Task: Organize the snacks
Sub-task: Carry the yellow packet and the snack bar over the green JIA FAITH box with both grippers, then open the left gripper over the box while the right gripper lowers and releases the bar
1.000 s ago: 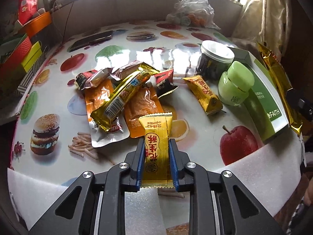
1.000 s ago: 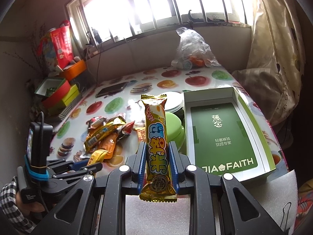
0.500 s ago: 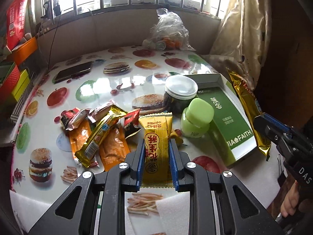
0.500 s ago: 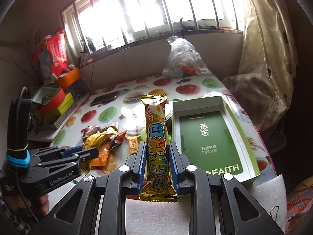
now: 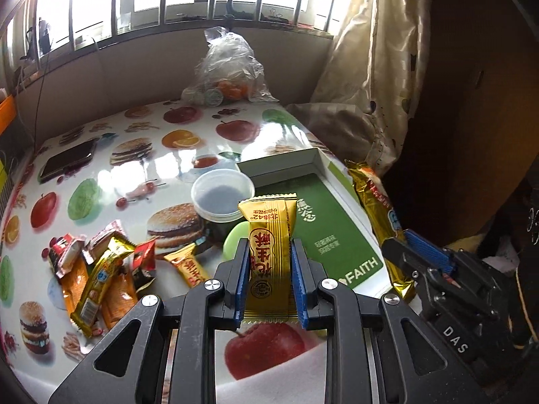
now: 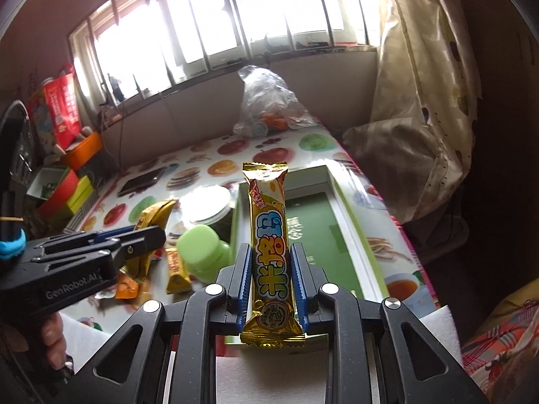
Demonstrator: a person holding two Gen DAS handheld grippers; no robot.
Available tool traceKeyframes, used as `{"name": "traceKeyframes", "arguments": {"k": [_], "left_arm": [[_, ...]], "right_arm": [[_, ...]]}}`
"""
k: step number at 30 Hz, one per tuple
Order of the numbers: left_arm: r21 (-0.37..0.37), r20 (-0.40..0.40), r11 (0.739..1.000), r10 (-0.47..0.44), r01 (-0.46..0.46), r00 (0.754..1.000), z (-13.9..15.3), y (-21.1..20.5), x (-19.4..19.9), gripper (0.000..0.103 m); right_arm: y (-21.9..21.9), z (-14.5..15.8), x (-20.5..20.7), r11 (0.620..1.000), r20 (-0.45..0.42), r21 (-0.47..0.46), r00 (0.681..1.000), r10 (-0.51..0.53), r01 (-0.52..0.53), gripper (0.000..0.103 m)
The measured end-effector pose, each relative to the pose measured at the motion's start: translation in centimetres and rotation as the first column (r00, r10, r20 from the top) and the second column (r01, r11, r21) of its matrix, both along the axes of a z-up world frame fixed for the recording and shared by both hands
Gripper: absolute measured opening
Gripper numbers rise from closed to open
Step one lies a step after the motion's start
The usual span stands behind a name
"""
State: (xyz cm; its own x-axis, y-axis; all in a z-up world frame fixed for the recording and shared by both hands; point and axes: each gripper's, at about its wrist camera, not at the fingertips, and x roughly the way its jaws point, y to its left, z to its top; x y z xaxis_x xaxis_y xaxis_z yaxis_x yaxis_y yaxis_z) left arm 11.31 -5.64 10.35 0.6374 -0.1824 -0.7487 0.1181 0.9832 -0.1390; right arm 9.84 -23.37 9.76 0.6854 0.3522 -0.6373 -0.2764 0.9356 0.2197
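Note:
My left gripper (image 5: 270,249) is shut on a short yellow snack packet (image 5: 269,225) with red print, held above the table's near edge. From the right wrist view that gripper (image 6: 148,235) hangs at the left with the packet (image 6: 153,217) in it. My right gripper (image 6: 272,252) is shut on a long gold snack bar (image 6: 267,208) with blue letters, held upright over the near end of the open green-lined box (image 6: 316,215). The left view shows this bar (image 5: 374,202) and the right gripper (image 5: 404,252) beside the box (image 5: 326,225). A pile of snack packets (image 5: 101,269) lies at the left.
A green-lidded jar (image 5: 235,242) and a dark jar with a white lid (image 5: 222,195) stand left of the box. A lone yellow packet (image 5: 188,266) lies near them. A phone (image 5: 67,161) and a plastic bag (image 5: 229,74) sit further back; a curtain (image 6: 421,101) hangs right.
My left gripper rose and swung right with its packet, so the box now lies just ahead and the pile has slid left. My right gripper drifted with its bar, closer to the left one.

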Motion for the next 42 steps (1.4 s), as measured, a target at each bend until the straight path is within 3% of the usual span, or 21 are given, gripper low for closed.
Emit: {"name": "traceKeyframes", "arguments": {"k": [11,25,39,42], "left_arm": [[-0.041,-0.071,0.998,-0.054,0.051,0.996,-2.2,-3.7,3.9,0.024],[-0.013,-0.148,0.997,-0.074,0.073,0.986,-5.6,-6.0,5.8,0.024],[0.045,-0.175,0.996,-0.063,0.072,0.983,-6.9,-6.6,6.8,0.025],[0.042,-0.175,0.996,-0.067,0.075,0.982,-6.9,-6.6,6.7,0.029]], "right_arm": [[-1.6,-3.2,3.0,0.998,-0.079,-0.052,0.996,-0.029,0.025,0.022],[-1.2,-5.6,4.4,0.987,-0.101,-0.161,0.995,-0.021,0.004,0.022],[-1.3,-6.7,4.9,0.984,-0.122,-0.178,0.992,-0.031,0.009,0.022],[-1.3,-6.6,4.9,0.983,-0.122,-0.181,0.992,-0.042,0.02,0.027]]}}
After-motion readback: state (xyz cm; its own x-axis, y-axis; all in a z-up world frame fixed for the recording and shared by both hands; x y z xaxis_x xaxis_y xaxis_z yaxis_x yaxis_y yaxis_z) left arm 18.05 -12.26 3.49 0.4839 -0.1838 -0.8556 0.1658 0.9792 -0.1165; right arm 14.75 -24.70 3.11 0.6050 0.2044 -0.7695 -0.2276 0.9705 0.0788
